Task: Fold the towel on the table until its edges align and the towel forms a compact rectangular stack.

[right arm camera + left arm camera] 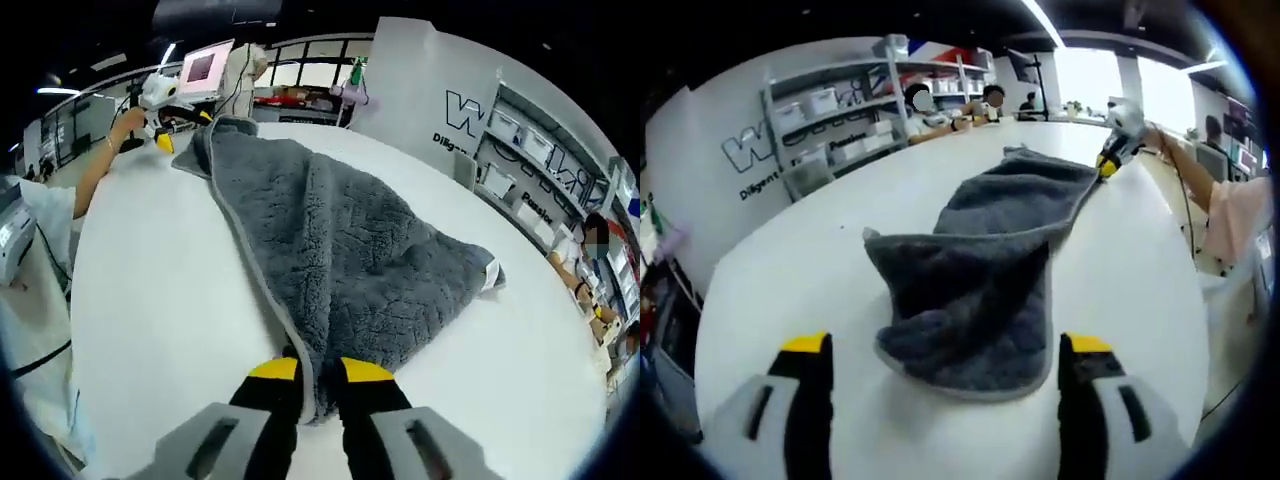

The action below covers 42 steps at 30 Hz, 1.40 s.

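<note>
Clearly, the grey towel (985, 270) lay on the white table (790, 290), only partly folded. In the left gripper view its near part was doubled over in a loose, rumpled flap, with a pale stitched hem curving along the closest edge, and the rest of the cloth stretched away across the table to a far corner. The left gripper (948, 362) stood with its two yellow-tipped jaws spread wide, one on either side of the near fold and apart from it, holding nothing.

At the far corner of the towel in that same view, the right gripper (1110, 160) showed small, its yellow tip at the cloth's edge, held by a person's hand with a pale sleeve (1230, 215) behind it.

In the right gripper view the right gripper (318, 372) had its jaws pressed together on the towel (340, 240), pinching the hemmed edge (262, 275) where the layers met just beyond the yellow tips. From there the thick pile spread out across the table (160, 320) toward the left gripper (165, 140), which sat at the opposite end beside the cloth, gripped by a hand (128, 120).

Behind the table stood shelving with white bins (830, 115), a wall with dark lettering (465, 115), and seated people at the back.
</note>
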Motion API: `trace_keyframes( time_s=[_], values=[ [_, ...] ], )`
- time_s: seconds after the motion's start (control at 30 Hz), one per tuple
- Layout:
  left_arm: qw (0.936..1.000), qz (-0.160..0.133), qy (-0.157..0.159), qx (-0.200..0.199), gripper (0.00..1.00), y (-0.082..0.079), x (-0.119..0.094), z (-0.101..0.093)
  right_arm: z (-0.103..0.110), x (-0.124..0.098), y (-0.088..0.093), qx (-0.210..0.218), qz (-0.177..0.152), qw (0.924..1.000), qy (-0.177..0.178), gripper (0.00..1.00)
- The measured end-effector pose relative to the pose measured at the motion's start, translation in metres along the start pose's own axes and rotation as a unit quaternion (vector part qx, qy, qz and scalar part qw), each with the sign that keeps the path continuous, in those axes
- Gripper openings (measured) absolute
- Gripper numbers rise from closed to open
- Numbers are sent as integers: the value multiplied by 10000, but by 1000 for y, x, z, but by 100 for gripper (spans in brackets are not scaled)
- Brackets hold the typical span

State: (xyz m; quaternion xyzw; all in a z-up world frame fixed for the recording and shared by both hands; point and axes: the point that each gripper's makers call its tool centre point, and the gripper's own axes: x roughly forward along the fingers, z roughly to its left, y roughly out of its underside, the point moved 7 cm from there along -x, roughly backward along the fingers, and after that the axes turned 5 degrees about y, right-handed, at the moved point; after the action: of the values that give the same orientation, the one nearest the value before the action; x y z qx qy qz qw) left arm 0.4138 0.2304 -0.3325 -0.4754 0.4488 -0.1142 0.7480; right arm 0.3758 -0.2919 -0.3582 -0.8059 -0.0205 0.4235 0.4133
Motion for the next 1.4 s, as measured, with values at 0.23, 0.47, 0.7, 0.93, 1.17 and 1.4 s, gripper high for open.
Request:
trace_keyframes(
  time_s=[0.23, 0.47, 0.7, 0.93, 1.17, 1.4],
  values=[
    [10000, 27, -12, 4, 98, 1, 0, 0, -5, -15, -6, 28, -326, 9993, 193, 45],
    [10000, 77, 7, 36, 99, 3, 1, -2, -5, -23, 4, 210, -408, 9984, 340, 70],
    [10000, 96, 2, -6, 99, 5, 1, -1, -4, -32, 13, 634, -620, 9953, 399, 87],
    [9999, 107, -3, -29, 98, 6, 0, 1, -1, -38, 21, 971, -754, 9918, 342, 100],
    [9998, 158, 33, -66, 98, 8, 3, 0, -3, -41, 27, 1005, -721, 9915, 413, 100],
    [9997, 182, 83, -127, 96, 10, 5, 2, -4, -44, 28, 1017, -770, 9908, 460, 100]
  ],
)
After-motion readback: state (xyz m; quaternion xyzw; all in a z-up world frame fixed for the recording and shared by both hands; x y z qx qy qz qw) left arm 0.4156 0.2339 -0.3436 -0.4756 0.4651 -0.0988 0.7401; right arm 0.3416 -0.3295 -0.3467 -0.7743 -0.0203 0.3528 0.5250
